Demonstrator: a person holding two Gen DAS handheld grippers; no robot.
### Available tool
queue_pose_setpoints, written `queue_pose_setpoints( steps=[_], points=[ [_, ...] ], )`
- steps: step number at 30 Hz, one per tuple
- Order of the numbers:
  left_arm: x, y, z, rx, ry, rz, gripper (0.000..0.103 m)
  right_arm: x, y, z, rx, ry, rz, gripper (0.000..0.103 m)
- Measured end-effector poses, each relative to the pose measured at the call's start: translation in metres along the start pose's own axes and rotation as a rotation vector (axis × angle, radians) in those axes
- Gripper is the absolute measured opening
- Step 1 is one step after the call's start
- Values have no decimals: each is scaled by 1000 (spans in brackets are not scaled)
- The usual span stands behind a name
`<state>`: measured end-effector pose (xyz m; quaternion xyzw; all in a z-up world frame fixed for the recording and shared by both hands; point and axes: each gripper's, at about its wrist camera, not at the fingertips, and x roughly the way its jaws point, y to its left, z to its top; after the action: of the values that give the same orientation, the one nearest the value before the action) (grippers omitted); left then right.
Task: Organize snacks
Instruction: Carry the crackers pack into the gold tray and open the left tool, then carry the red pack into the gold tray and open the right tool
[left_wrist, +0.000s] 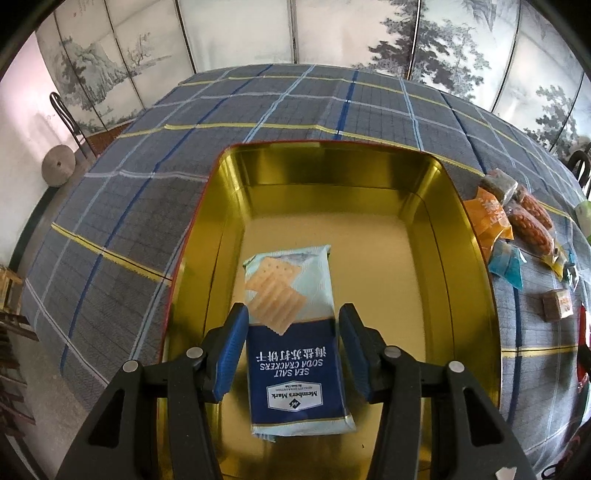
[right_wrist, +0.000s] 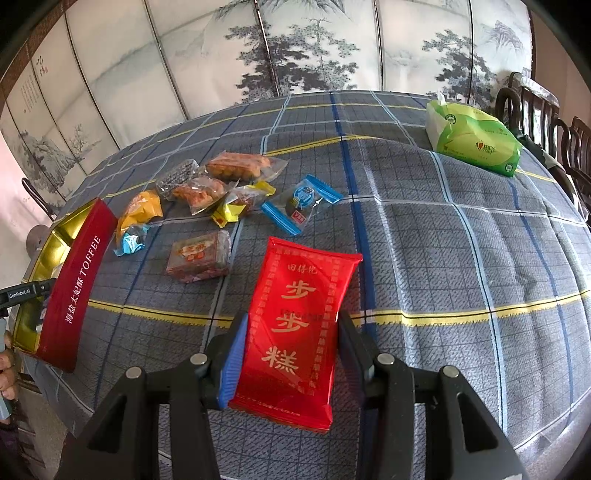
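Observation:
A gold-lined tin (left_wrist: 469, 236) with red outer walls stands on the checked tablecloth. A blue and pale soda cracker packet (left_wrist: 295, 339) lies flat on the tin's floor. My left gripper (left_wrist: 293, 325) is open, its blue pads either side of the packet with small gaps. In the right wrist view the tin (right_wrist: 79, 273) stands at the far left. My right gripper (right_wrist: 291, 332) is shut on a red cake packet (right_wrist: 295, 325), both pads pressed on its sides, just above the cloth.
Several loose wrapped snacks (right_wrist: 207, 195) lie in a cluster behind the red packet, including a blue-ended sweet (right_wrist: 301, 203) and a brown block (right_wrist: 199, 254). A green tissue pack (right_wrist: 472, 136) sits far right. Dark chairs (right_wrist: 546, 122) stand at the table's right edge.

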<state>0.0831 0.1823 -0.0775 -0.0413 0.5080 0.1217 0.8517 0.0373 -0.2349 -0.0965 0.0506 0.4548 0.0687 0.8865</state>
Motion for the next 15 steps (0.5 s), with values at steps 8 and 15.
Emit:
queue_pose_setpoints(
  steps=[8,15],
  points=[
    [-13,0,1,2,-49,14,65,-5,2,3,2,-11,8,47],
    [-31,-1,-3,11,-94,17,72,-20,14,11,-21,-45,23,47]
  ],
)
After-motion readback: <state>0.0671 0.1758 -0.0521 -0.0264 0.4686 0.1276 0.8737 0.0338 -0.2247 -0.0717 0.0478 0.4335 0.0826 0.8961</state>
